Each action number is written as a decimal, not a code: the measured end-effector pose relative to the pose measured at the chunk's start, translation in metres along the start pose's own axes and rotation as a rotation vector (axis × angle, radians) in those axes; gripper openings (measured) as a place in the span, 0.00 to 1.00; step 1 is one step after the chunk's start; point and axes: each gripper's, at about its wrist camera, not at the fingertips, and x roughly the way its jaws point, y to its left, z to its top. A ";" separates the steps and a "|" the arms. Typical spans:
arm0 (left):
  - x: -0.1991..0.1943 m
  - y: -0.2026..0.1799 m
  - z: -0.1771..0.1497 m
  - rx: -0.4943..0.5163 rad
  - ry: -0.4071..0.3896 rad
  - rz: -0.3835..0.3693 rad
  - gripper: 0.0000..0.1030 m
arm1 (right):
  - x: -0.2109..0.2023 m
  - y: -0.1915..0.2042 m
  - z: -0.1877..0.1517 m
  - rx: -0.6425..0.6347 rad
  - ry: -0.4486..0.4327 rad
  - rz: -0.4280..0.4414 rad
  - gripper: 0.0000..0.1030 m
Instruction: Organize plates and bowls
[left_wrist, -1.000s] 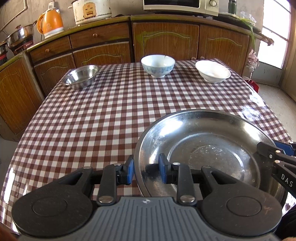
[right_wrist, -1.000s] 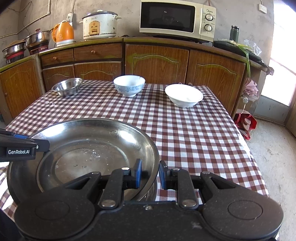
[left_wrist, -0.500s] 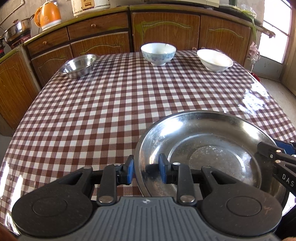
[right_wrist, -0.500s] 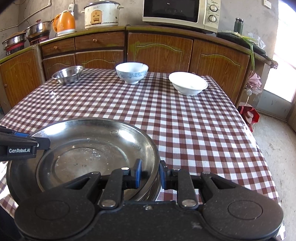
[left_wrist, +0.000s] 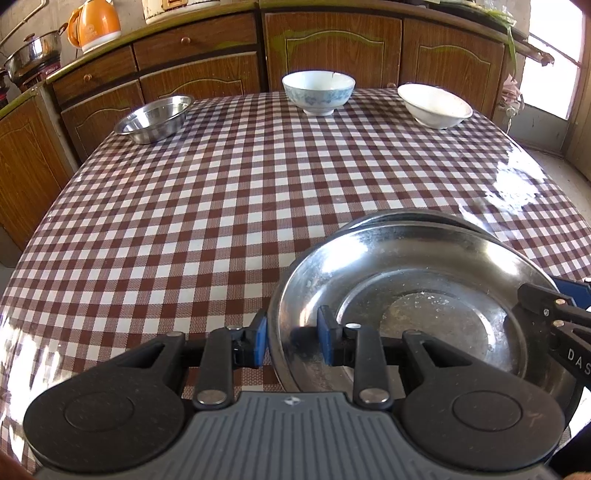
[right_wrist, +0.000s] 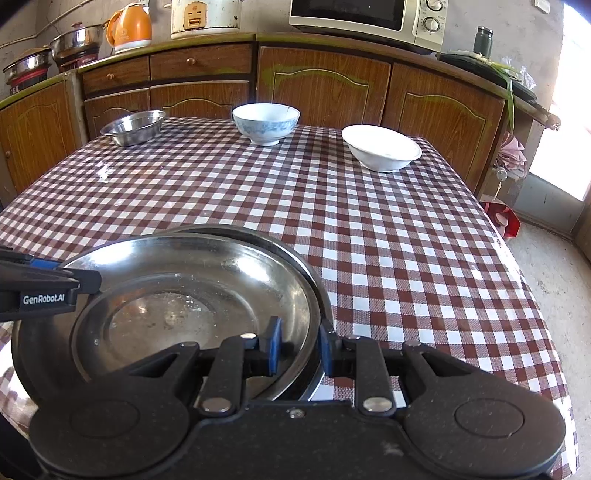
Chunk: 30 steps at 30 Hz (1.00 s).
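Left wrist: left tool (left_wrist: 291, 341) clamped on the near rim of the top steel plate (left_wrist: 417, 295), lowering it onto a 2nd plate (left_wrist: 413, 216) on the counter (left_wrist: 221, 206). 3 bowls (left_wrist: 317, 92) along the far edge.

Right wrist: right tool (right_wrist: 297, 349) gripping the same plate's opposite rim. Next, probably: seat squarely, release.

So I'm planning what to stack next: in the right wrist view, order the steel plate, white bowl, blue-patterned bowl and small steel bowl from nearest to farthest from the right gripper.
1. Steel plate: rim between the right gripper jaws.
2. White bowl: far right.
3. Blue-patterned bowl: far middle.
4. Small steel bowl: far left corner.
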 end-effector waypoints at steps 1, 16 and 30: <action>0.001 0.000 0.000 0.001 -0.001 0.000 0.29 | 0.001 0.000 0.001 -0.004 -0.001 -0.005 0.28; 0.002 -0.001 0.003 -0.005 -0.031 -0.017 0.36 | -0.006 -0.011 0.009 -0.017 -0.060 -0.026 0.68; 0.014 0.001 -0.002 -0.011 0.026 -0.009 0.52 | 0.008 -0.036 -0.005 0.106 0.046 0.063 0.73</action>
